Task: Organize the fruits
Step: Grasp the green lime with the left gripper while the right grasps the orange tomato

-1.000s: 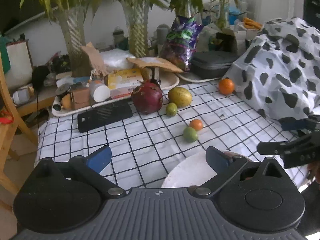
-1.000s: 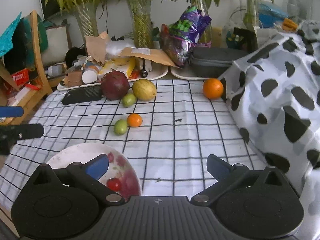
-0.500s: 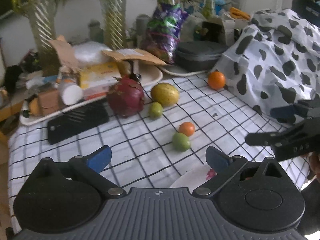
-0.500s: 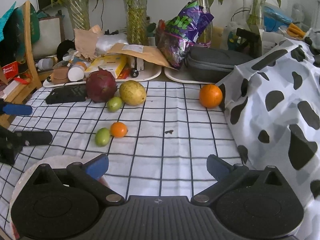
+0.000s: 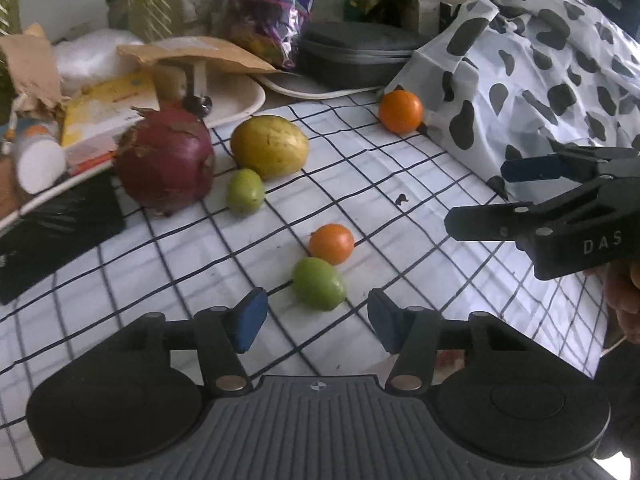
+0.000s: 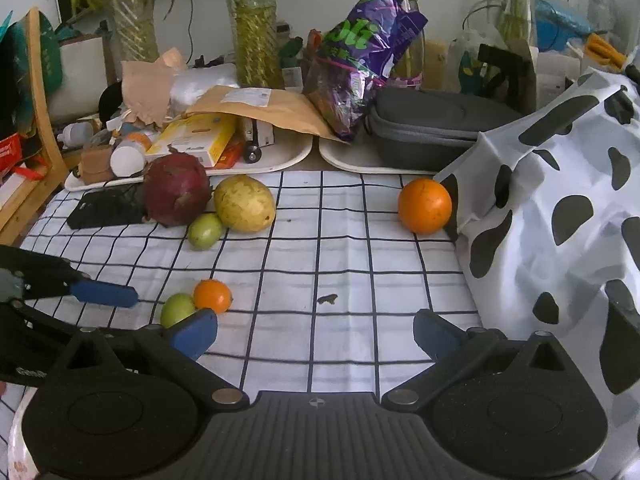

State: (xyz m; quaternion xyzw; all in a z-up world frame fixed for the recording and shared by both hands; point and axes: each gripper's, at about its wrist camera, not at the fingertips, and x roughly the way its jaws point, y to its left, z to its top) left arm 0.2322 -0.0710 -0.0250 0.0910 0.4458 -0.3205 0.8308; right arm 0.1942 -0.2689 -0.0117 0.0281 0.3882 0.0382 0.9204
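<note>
On the checked cloth lie a dark red dragon fruit [image 5: 165, 159], a yellow mango [image 5: 269, 146], a small green fruit [image 5: 245, 190], a small orange fruit [image 5: 331, 243], a second green fruit [image 5: 319, 283] and a big orange [image 5: 400, 111]. My left gripper [image 5: 316, 322] is open and empty, its pads either side of the near green fruit, just short of it. My right gripper [image 6: 314, 332] is open and empty over the cloth; the big orange [image 6: 424, 206] lies ahead to the right. The right gripper also shows in the left view [image 5: 556, 200].
A cow-print cloth [image 6: 560, 216] rises at the right. Cluttered white trays [image 6: 280, 160], a black case [image 6: 432, 124], a purple bag [image 6: 360, 60] and plant vases [image 6: 252, 20] line the back. A black box [image 6: 104, 210] lies left. A plate rim [image 6: 16, 440] sits near left.
My left gripper has moved forward and down to the near green fruit. My right gripper has moved forward over the cloth. The plate has slipped under both grippers.
</note>
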